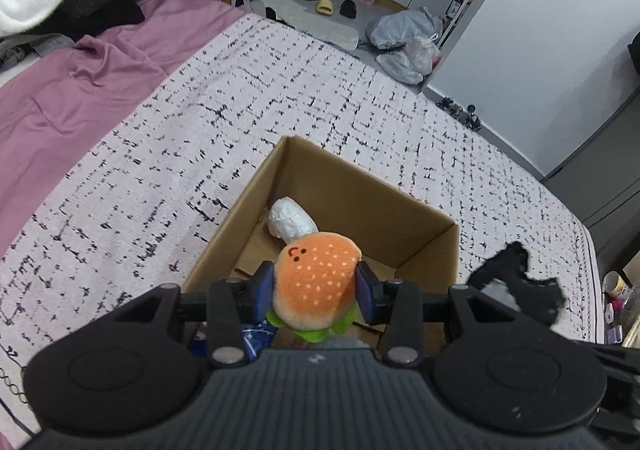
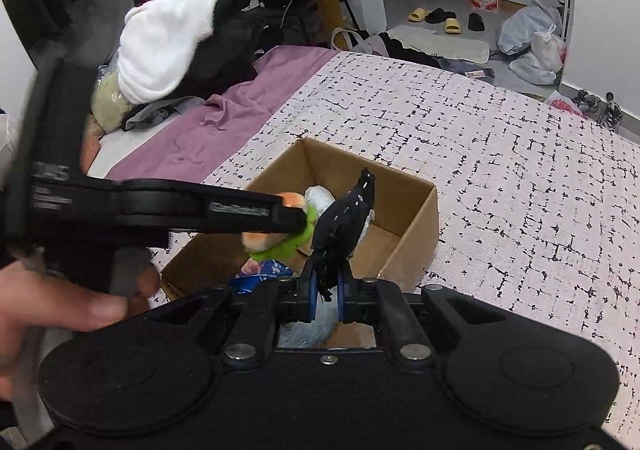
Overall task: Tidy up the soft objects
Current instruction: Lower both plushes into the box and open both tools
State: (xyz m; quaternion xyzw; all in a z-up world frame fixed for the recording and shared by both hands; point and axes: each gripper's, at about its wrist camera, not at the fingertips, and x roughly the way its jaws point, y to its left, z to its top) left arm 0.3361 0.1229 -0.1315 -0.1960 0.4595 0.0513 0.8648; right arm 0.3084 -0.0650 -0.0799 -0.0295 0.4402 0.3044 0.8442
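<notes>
So there's an open brown cardboard box (image 1: 420,226) on my white black-flecked bedspread (image 1: 240,98), near its right edge. My left gripper (image 1: 316,286) pinches an orange plush burger toy (image 1: 316,282) over the box. My right gripper (image 2: 326,292) clamps a floppy black fabric toy (image 2: 346,222) just beside it.

Landmark: I take the open brown cardboard box (image 1: 416,218) on the bed.
Burger: orange plush hamburger toy (image 1: 318,286) with green lettuce trim, I see it above the box's near end.
Black item: black soft fabric piece (image 2: 346,224), upright above the box.
White item: crumpled white bundle (image 1: 290,220), lying inside the box.
</notes>
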